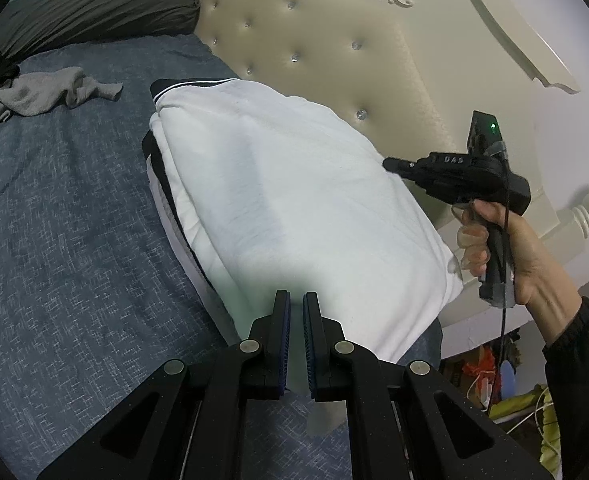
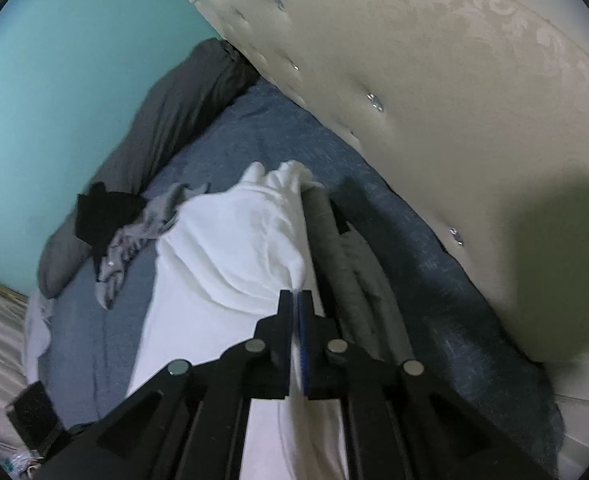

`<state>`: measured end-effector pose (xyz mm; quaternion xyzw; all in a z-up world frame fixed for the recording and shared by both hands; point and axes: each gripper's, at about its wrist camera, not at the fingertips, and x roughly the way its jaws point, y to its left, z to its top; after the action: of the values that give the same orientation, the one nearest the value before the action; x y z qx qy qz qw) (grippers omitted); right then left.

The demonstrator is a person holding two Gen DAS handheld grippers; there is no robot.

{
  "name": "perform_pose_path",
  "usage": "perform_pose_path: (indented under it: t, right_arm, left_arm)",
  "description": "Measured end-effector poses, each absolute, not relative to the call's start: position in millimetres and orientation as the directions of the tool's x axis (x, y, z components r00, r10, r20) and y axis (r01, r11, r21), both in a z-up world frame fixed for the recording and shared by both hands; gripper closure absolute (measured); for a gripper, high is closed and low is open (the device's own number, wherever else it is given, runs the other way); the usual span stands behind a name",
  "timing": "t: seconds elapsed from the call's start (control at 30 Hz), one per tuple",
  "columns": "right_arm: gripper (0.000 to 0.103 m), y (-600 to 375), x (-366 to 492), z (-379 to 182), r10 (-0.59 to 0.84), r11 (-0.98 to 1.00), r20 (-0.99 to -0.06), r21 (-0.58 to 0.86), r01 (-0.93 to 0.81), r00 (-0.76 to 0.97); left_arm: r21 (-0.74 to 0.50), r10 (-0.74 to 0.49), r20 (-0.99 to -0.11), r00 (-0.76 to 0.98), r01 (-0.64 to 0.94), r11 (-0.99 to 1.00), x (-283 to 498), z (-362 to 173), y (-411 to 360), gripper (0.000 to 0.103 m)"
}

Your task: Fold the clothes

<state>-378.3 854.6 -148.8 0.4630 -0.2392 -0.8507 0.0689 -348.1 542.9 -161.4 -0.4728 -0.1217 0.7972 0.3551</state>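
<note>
White garment (image 1: 294, 208) folded on bed (image 1: 74, 240) — left tool (image 1: 296, 300) nearly closed, empty; right tool (image 2: 296, 298) clamped on fabric. Keep edges aligned, tension even.

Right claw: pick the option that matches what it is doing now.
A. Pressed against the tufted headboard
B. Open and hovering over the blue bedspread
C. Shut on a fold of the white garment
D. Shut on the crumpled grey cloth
C: in the right wrist view the right claw has its jaws closed with a fold of the white garment pinched between them, above the blue bedspread.
</note>
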Motion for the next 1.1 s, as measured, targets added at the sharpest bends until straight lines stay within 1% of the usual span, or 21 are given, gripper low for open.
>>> perform_pose_path:
  t: [0.13, 0.17, 0.2, 0.23, 0.27, 0.5, 0.57, 0.6, 0.63, 0.73, 0.8, 0.87, 1.0, 1.1]
  right_arm:
    - [0.098, 859.8, -379.9, -132.6, -0.339, -0.863, -0.722, 0.494, -0.106, -0.603]
    - [0.095, 860.9, -381.6, -129.4, -0.347, -0.856, -0.713, 0.506, -0.105, -0.609]
    - [0.092, 860.1, -385.4, -127.4, -0.343, -0.859, -0.718, 0.501, -0.108, -0.605]
    - [0.081, 859.2, -389.3, -125.5, -0.339, -0.861, -0.724, 0.496, -0.111, -0.601]
    - [0.073, 856.2, -394.1, -126.9, -0.340, -0.865, -0.732, 0.490, -0.109, -0.591]
    - [0.072, 835.0, -425.4, -138.5, -0.338, -0.891, -0.784, 0.445, -0.092, -0.520]
    - [0.074, 829.6, -430.2, -145.0, -0.328, -0.901, -0.797, 0.425, -0.086, -0.507]
    - [0.078, 827.9, -431.8, -147.8, -0.322, -0.904, -0.800, 0.418, -0.086, -0.506]
    - [0.095, 827.5, -432.7, -149.0, -0.314, -0.907, -0.800, 0.411, -0.086, -0.511]
    - [0.101, 830.8, -434.3, -152.2, -0.288, -0.911, -0.800, 0.398, -0.106, -0.526]
    - [0.101, 836.8, -432.6, -149.9, -0.239, -0.919, -0.801, 0.369, -0.139, -0.549]
    - [0.101, 840.6, -431.3, -147.9, -0.219, -0.919, -0.793, 0.364, -0.154, -0.569]
    - [0.101, 836.7, -432.2, -146.2, -0.240, -0.919, -0.782, 0.373, -0.124, -0.576]
    - [0.100, 845.3, -426.3, -140.1, -0.212, -0.910, -0.771, 0.380, -0.166, -0.600]
  left_arm:
    - [-0.531, 0.682, -0.667, -0.301, -0.450, -0.718, -347.8, -161.4, 542.9, 0.096]
    - [-0.531, 0.682, -0.666, -0.302, -0.450, -0.718, -347.5, -161.0, 542.9, 0.096]
    - [-0.530, 0.681, -0.666, -0.303, -0.451, -0.718, -347.3, -160.7, 543.0, 0.096]
    - [-0.530, 0.682, -0.666, -0.302, -0.452, -0.718, -347.1, -160.7, 542.9, 0.096]
    - [-0.529, 0.682, -0.666, -0.302, -0.452, -0.718, -346.9, -160.7, 542.8, 0.096]
    - [-0.526, 0.683, -0.666, -0.301, -0.460, -0.715, -347.1, -160.8, 542.6, 0.096]
    - [-0.528, 0.685, -0.663, -0.301, -0.461, -0.713, -346.9, -161.3, 542.3, 0.096]
    - [-0.529, 0.686, -0.662, -0.301, -0.462, -0.712, -346.7, -161.4, 542.0, 0.096]
    - [-0.529, 0.687, -0.661, -0.301, -0.463, -0.711, -346.4, -161.4, 541.9, 0.096]
    - [-0.531, 0.692, -0.656, -0.300, -0.468, -0.706, -345.7, -162.0, 540.9, 0.096]
    - [-0.534, 0.696, -0.653, -0.299, -0.469, -0.703, -345.2, -162.7, 540.6, 0.096]
    - [-0.536, 0.698, -0.650, -0.299, -0.470, -0.701, -345.2, -163.0, 540.5, 0.096]
    - [-0.533, 0.696, -0.651, -0.302, -0.470, -0.703, -344.9, -163.7, 540.3, 0.096]
    - [-0.538, 0.697, -0.652, -0.299, -0.465, -0.703, -345.4, -165.3, 539.8, 0.096]
